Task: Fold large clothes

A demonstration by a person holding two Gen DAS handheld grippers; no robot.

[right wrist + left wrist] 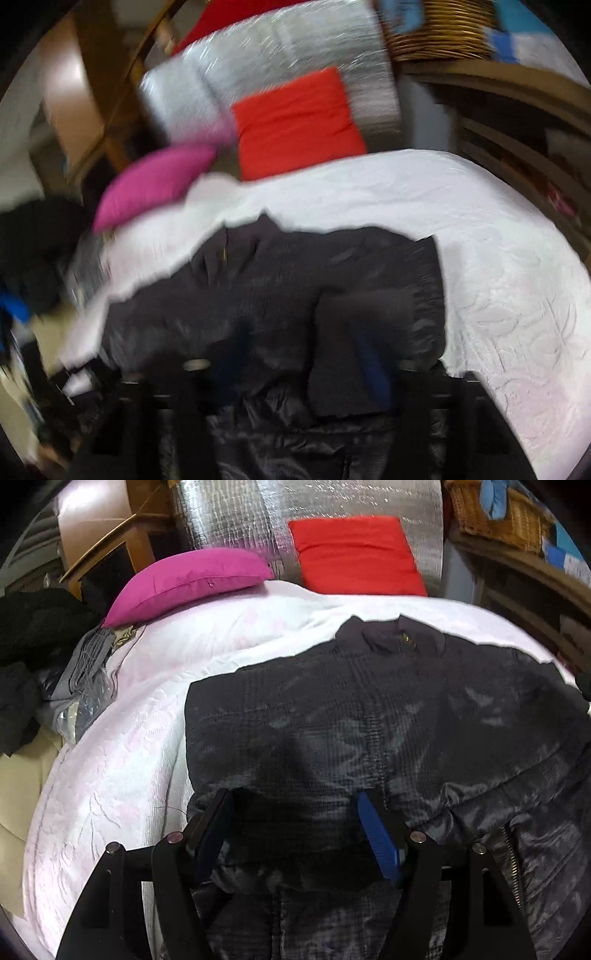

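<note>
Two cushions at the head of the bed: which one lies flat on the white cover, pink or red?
The pink cushion. It lies on the white cover at the far left corner, while the red cushion stands propped against the silver panel behind the bed.

The right wrist view was smeared by motion, so the right hand-held gripper (299,354) showed no clear jaw gap; the dark jacket (295,288) ran off the bottom edge beneath it.

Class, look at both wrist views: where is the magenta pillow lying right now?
The magenta pillow lies at the far left of the white bedspread, just left of the red cushion and beyond the dark jacket.
</note>
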